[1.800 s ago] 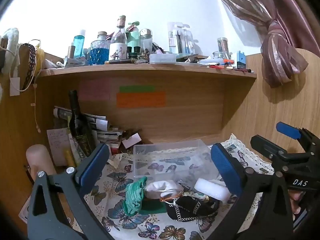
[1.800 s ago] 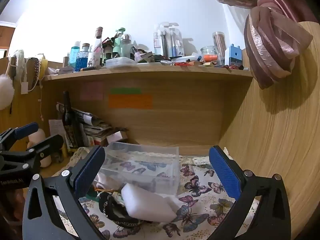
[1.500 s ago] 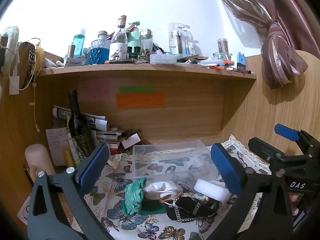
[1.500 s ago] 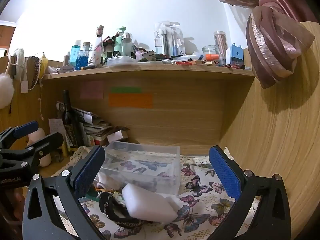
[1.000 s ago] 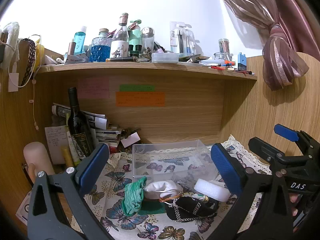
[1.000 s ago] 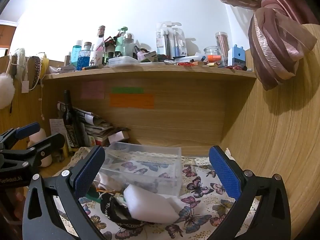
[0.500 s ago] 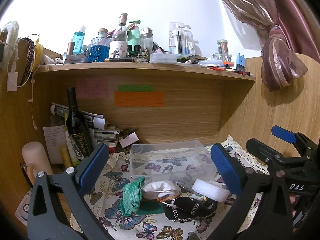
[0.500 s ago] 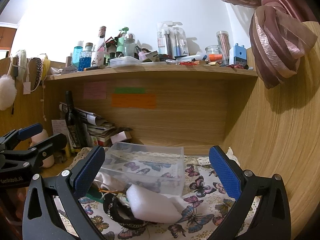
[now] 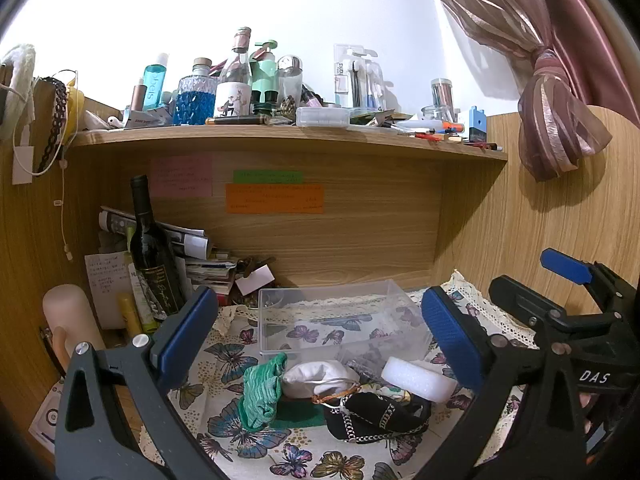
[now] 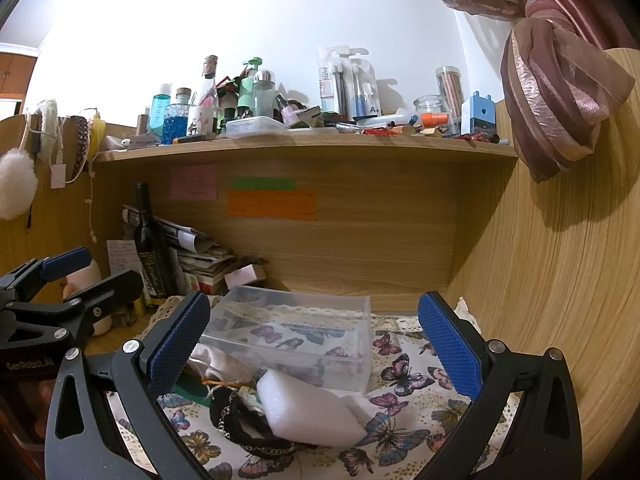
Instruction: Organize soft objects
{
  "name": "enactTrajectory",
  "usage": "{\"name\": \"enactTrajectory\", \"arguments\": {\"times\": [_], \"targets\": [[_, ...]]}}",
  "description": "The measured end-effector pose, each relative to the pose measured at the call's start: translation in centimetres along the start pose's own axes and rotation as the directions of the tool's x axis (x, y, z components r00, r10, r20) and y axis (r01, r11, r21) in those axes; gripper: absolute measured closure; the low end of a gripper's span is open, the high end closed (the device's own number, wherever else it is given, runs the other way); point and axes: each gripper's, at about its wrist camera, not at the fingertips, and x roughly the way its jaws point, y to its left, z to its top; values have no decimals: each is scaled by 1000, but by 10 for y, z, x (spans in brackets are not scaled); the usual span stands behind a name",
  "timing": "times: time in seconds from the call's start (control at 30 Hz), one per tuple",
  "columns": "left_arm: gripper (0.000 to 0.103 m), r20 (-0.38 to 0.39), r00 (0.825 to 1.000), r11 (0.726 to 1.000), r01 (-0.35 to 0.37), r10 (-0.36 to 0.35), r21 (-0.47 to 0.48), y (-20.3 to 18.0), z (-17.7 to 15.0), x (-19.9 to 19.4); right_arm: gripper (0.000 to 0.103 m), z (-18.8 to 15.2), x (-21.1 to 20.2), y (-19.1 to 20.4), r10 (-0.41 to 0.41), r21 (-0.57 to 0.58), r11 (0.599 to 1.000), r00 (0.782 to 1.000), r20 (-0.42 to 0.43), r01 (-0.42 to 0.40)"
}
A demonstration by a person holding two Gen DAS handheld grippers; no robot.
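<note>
— What lies before the clear, empty plastic box (image 9: 340, 320)?
— A crumpled green knit cloth (image 9: 262, 390), a white stuffed pouch (image 9: 316, 374), a black chain-trimmed fabric piece (image 9: 372, 416), and a white foam block (image 9: 416, 378), bunched together.

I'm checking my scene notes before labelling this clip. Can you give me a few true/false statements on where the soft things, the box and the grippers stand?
1. The clear plastic box holds no soft items. True.
2. The left gripper is shut on the green cloth. False: it is open and holds nothing.
3. The white foam block lies in front of the box, outside it. True.
4. The right gripper grips the foam. False: it is open and empty.
5. The wine bottle lies flat. False: it stands upright.
</note>
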Motion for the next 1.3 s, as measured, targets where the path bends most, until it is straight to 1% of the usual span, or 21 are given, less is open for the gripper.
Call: {"name": "enactTrajectory", "arguments": {"times": [1.13,1.3], "targets": [[0,4,1000,1000,16,-16,1,-1,0,2,0,-1,3,0,2,7,1000,1000,-9,-2],[0,-10,1000,1000,9,-9,0,0,-1,7,0,-3,6,-1,6,16,1000,1000,-15,-6]]}}
